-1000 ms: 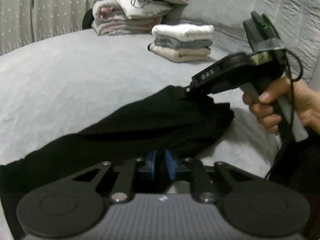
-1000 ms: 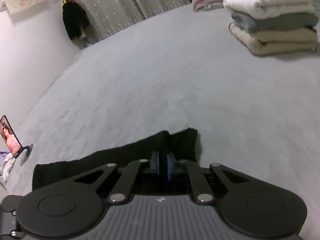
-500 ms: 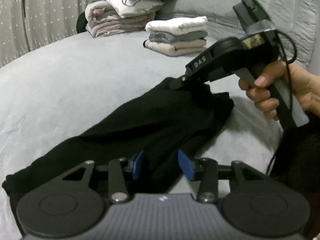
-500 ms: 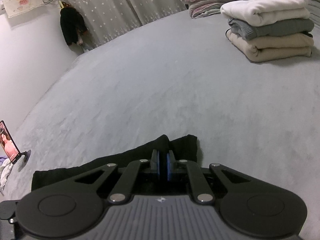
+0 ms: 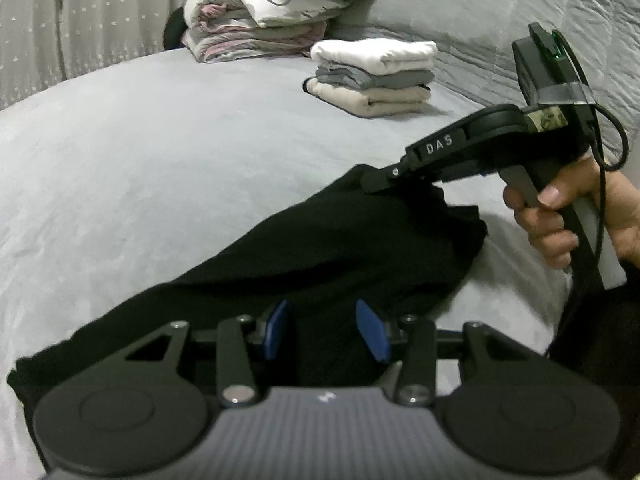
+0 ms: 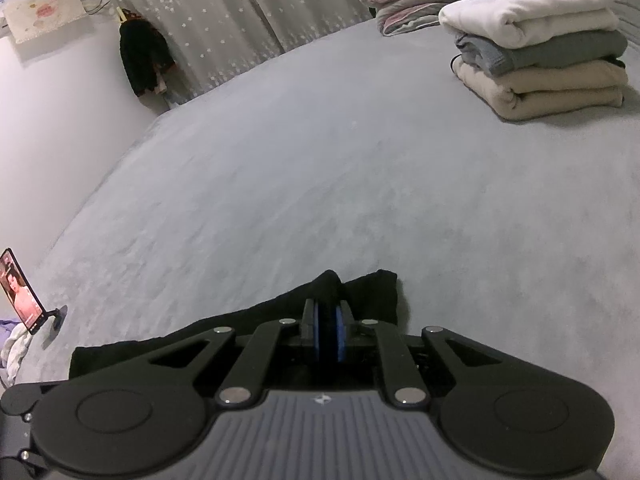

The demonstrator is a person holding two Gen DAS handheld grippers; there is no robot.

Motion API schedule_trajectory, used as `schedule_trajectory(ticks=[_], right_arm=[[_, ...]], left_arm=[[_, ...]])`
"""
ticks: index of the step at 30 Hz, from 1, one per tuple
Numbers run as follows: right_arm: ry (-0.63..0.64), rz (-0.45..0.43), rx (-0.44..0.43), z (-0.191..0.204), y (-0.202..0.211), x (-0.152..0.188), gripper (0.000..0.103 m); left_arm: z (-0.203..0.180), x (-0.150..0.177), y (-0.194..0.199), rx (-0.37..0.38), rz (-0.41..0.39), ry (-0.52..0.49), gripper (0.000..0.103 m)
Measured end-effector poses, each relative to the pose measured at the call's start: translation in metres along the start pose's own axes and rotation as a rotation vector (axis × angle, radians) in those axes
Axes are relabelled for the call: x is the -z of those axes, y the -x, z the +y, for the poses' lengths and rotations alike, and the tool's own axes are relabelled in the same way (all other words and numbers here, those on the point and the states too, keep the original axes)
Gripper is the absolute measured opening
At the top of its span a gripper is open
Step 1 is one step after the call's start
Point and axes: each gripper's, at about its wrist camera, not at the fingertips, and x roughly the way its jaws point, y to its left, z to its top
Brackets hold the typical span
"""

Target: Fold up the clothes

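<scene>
A: How is the left tool (image 5: 326,330) set?
B: Its blue pads (image 5: 276,330) stand partly apart, with the black garment (image 5: 320,248) lying under and between them. The pads do not press on the cloth.

A: And the right tool (image 6: 329,330)?
B: Nearly closed. Its jaws are opening a little, yet a fold of the garment (image 6: 332,284) still sits pinched between the pads. From the left wrist view you can see that tool (image 5: 374,182) holding the far edge of the cloth lifted, with a hand (image 5: 568,216) around its grip.

A: Where does the garment lie?
B: On the grey bed (image 5: 140,160), stretched as a long dark band from low on the left up to the right tool. The end by the right tool is bunched.

A: What else is around?
B: A folded stack (image 6: 540,60), white over grey over beige, sits farther up the bed, well apart from the garment. Behind it is a heap of bedding (image 5: 260,20). A starred curtain (image 6: 220,12) hangs at the back, with something dark (image 6: 144,60) hung against the wall beside it. A phone (image 6: 20,292) stands propped at the left edge of the bed, its screen lit.

A: Anything in the way?
B: The bed between garment and stack is bare. A cable (image 5: 612,136) loops off the right tool near the hand.
</scene>
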Motion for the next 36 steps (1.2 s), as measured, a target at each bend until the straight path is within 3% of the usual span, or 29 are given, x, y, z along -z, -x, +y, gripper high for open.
schedule_trajectory(ticks=[4,9,11,13,16,22,28,31,33,34,35,36], right_arm=[[-0.005,0.004,-0.001,0.000,-0.001,0.000,0.013],[-0.012,0.008,-0.003,0.000,-0.002,0.000,0.013],[-0.013,0.007,-0.001,0.000,-0.001,0.000,0.013],[-0.013,0.003,-0.001,0.000,-0.001,0.000,0.013],[-0.002,-0.013,0.006,0.002,0.000,0.001,0.011],[0.015,-0.054,0.030,0.005,0.004,0.002,0.010],[0.013,-0.025,0.057,0.004,-0.003,0.004,0.010],[0.040,-0.033,0.070,0.009,0.000,0.007,0.012],[0.064,-0.061,0.077,0.013,0.005,0.008,0.021],[0.080,-0.080,0.079,0.015,0.008,0.009,0.025],[0.098,-0.103,0.081,0.017,0.011,0.009,0.026],[0.116,-0.123,0.081,0.018,0.013,0.010,0.027]], left_arm=[[-0.010,0.006,-0.006,-0.027,0.048,-0.115,0.040],[-0.025,0.011,-0.010,-0.081,0.043,-0.212,0.039],[-0.029,0.011,-0.010,-0.093,0.038,-0.237,0.032],[-0.031,0.012,-0.009,-0.092,0.030,-0.246,0.018],[-0.032,0.013,-0.005,-0.100,0.010,-0.245,0.009],[-0.036,0.014,0.010,-0.096,-0.023,-0.255,0.007],[-0.035,0.020,0.004,-0.020,0.046,-0.246,0.008],[-0.026,0.019,0.009,0.012,0.017,-0.190,0.012],[-0.021,0.018,0.013,0.033,-0.003,-0.152,0.030],[-0.018,0.018,0.016,0.041,-0.020,-0.136,0.046],[-0.015,0.018,0.022,0.041,-0.048,-0.125,0.055],[-0.012,0.018,0.027,0.036,-0.075,-0.113,0.057]])
